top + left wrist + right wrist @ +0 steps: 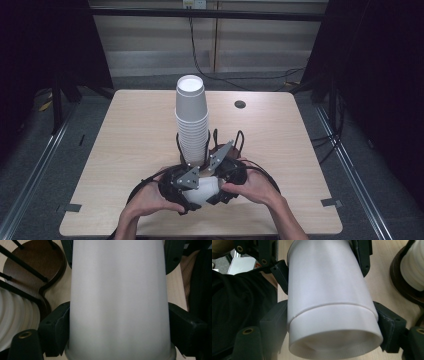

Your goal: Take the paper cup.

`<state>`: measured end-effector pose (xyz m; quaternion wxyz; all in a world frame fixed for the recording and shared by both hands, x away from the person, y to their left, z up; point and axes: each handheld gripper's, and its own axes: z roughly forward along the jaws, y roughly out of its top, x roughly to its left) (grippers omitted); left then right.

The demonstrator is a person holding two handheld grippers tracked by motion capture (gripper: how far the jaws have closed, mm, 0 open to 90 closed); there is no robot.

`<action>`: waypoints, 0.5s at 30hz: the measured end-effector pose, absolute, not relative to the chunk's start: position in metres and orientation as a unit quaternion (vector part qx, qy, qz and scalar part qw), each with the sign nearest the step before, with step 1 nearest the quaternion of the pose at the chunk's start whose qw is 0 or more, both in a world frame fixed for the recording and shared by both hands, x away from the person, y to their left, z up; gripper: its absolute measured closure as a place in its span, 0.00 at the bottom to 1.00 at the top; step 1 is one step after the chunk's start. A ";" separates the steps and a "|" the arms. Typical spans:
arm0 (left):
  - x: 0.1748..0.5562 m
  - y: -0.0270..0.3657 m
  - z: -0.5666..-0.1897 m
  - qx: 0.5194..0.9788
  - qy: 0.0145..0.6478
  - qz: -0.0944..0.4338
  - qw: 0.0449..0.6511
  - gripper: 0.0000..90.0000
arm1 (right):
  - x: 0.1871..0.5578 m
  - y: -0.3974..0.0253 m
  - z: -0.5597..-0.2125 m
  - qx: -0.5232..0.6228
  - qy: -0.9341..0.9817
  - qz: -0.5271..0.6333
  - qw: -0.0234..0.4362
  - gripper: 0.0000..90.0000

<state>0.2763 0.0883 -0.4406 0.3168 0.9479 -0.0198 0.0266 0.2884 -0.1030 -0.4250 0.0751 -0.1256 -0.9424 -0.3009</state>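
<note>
We have both tools clamped on white paper cups at the near edge of the desk (125, 150). Left tool (186, 192) grips a paper cup (120, 300) across its body, jaws pressed on both sides, rim toward the camera. Right tool (220, 175) grips a second cup (332, 335) the same way; in the right gripper view it is nested over the first, open mouth facing the camera. The pair lies sideways between our hands, just above the desk. Just beyond stands the tall cup stack (191, 120) in a dark wire holder (227, 142) on a round wooden base (32, 267). Farther back sits a cable grommet (240, 104).
</note>
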 end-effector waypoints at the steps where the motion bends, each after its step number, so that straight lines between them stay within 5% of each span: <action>1: 0.277 0.088 -0.441 0.946 -0.021 0.028 0.323 0.17 | 0.288 -0.104 -0.424 -0.128 -0.942 -0.301 0.074 0.26; 15: 0.274 0.099 -0.437 0.930 -0.004 0.036 0.366 0.16 | 0.287 -0.102 -0.420 -0.129 -0.944 -0.294 0.072 0.25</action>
